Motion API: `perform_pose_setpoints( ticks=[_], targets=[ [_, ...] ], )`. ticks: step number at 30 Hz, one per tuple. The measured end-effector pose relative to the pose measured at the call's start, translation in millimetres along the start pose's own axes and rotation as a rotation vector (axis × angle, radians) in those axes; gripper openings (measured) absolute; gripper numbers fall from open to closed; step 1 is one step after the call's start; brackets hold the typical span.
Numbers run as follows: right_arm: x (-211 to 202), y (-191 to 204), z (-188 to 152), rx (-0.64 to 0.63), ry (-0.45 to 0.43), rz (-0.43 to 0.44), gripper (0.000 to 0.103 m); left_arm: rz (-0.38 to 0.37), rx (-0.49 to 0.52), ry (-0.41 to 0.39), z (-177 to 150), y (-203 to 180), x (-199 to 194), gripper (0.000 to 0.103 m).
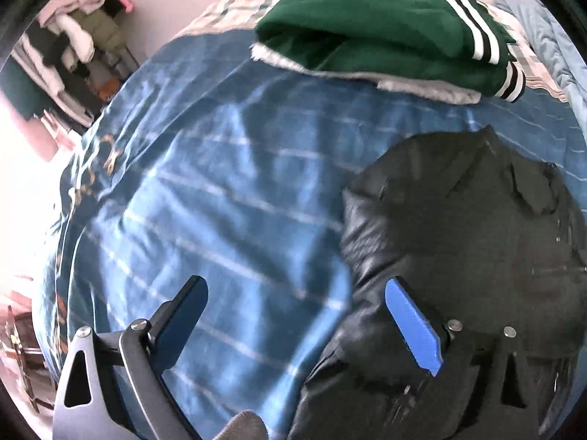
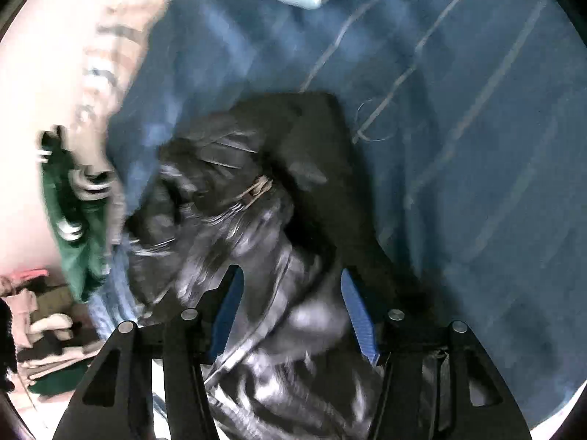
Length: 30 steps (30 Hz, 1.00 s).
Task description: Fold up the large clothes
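- Black, shiny, padded jacket (image 2: 279, 242) lies bunched on the blue striped bedspread (image 1: 205, 190); in the right wrist view it runs lengthwise away from the tongs, its glossy folds passing between the blue pads.
- Right gripper (image 2: 291, 293) stands spread, with jacket cloth in the gap; whether the pads touch it I cannot tell through the blur.
- Left gripper (image 1: 297, 289) is spread wide and holds nothing; its right pad sits over the jacket's left edge, its left pad over bare bedspread.
- I judge the right hand nearer to a grasp.
- Farther off, a folded green fleece garment with white-and-black striped cuffs (image 1: 367, 25) rests on the bedspread, well apart from the jacket.
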State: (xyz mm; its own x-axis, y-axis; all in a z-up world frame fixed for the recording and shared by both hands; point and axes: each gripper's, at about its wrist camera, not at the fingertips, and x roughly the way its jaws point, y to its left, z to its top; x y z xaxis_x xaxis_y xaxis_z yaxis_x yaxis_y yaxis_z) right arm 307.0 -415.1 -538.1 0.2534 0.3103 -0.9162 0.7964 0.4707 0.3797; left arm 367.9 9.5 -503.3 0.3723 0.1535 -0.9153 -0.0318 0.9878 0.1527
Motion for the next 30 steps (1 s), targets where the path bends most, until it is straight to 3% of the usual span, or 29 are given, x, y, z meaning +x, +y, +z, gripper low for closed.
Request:
perform_pose_setpoints(
  ticks=[1,2,6,11,14,16,18,21,24,28,29,30],
  targets=[
    [10.0,6.1,4.0,-0.02,0.01,-0.036,0.056,0.004,0.004,-0.002,2.8,-3.0,-0.1,0.099],
    [15.9,13.6,7.0,-0.046,-0.011,-0.108,0.034,0.006,0.009,-0.006,5.9,-6.6,0.6,0.099],
    [-5.0,33.2,-17.1,-0.118,-0.124,-0.157,0.018,0.017,0.024,-0.008,5.5,-14.7,-3.8,0.099],
    [-30.1,16.5,-42.8,-0.079,-0.206,-0.163,0.017,0.034,0.071,0.024,-1.0,-28.4,5.7,0.099],
    [-17.1,-14.6,-27.5,-0.095,-0.098,-0.166,0.02,0.069,0.106,0.054,-3.3,-40.3,32.9,0.099],
    [-21.8,-25.7,-18.8,-0.071,-0.066,-0.131,0.028,0.085,0.127,0.083,-3.1,-45.7,55.0,0.102],
    [-35.7,-25.5,-16.4,-0.05,-0.083,-0.138,0.049,0.066,0.116,0.094,-2.4,-44.3,67.6,0.103],
    [-62.7,-18.3,-13.9,-0.069,-0.153,-0.08,0.049,0.042,0.118,0.077,-3.5,-39.5,67.0,0.103],
    [-67.8,-9.4,-4.4,-0.118,-0.171,0.001,0.049,0.052,0.134,0.064,-5.7,-38.1,60.0,0.103],
    [-24.1,-0.6,11.7,-0.176,-0.043,-0.045,0.049,0.067,0.142,0.072,-3.7,-40.2,58.1,0.103],
    [-14.0,3.6,11.0,-0.196,-0.035,-0.094,0.045,0.072,0.143,0.074,-2.8,-42.6,58.0,0.103],
    [-13.0,7.6,9.2,-0.223,-0.058,-0.155,0.015,0.079,0.143,0.075,-1.6,-43.2,55.2,0.103]
  ],
)
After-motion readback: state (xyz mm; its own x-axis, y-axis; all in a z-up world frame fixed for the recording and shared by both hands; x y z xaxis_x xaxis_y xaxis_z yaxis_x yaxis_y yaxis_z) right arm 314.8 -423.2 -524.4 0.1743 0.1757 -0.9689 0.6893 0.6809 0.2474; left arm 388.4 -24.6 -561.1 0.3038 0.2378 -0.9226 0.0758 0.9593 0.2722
